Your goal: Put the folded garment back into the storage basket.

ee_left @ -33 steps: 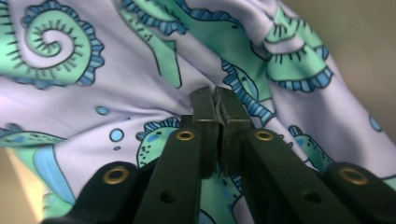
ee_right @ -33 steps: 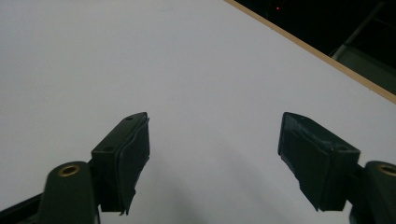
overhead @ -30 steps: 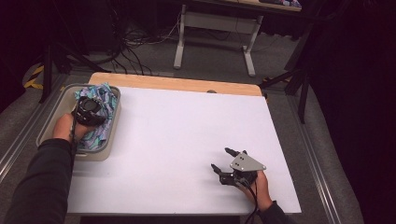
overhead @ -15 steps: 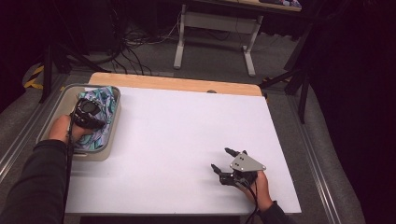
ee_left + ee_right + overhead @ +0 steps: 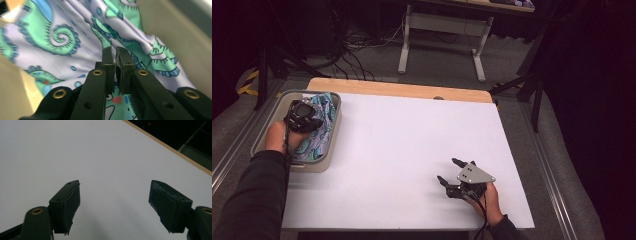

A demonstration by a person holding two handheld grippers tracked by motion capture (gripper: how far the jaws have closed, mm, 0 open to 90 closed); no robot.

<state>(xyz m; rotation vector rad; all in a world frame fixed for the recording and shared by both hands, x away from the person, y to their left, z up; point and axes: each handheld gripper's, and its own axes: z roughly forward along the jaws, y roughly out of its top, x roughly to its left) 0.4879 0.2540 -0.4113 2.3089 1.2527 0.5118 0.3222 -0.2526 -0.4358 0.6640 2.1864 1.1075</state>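
Lilac cloth (image 5: 321, 131) printed with green and blue swirls lies crumpled in the grey tray (image 5: 333, 136) at the table's left edge. High view: the bundle's long axis runs with the tray's, from the near side toward the far side, with one end up in the tray's far right corner. No clear point or front to the cloth; folds too bunched to tell its outline.

Left gripper (image 5: 303, 116) sits over the tray, above the cloth, aimed down into it. Left gripper view: the left gripper (image 5: 115, 60) has its jaws drawn nearly together, only a thin slit between the pads, tips against the printed fabric. Jaws have just been easing apart slightly. Whether a fold is pinched in the slit cannot be told from here; tray wall (image 5: 175, 42) runs along the right of that view.

White table top (image 5: 412, 150) between the hands is bare.

Right gripper (image 5: 451, 172) rests low on the near right part of the table, well apart from the tray, pointing left and away. Right gripper view: the right gripper (image 5: 114, 195) has its jaws wide, nothing between them, white surface beneath.
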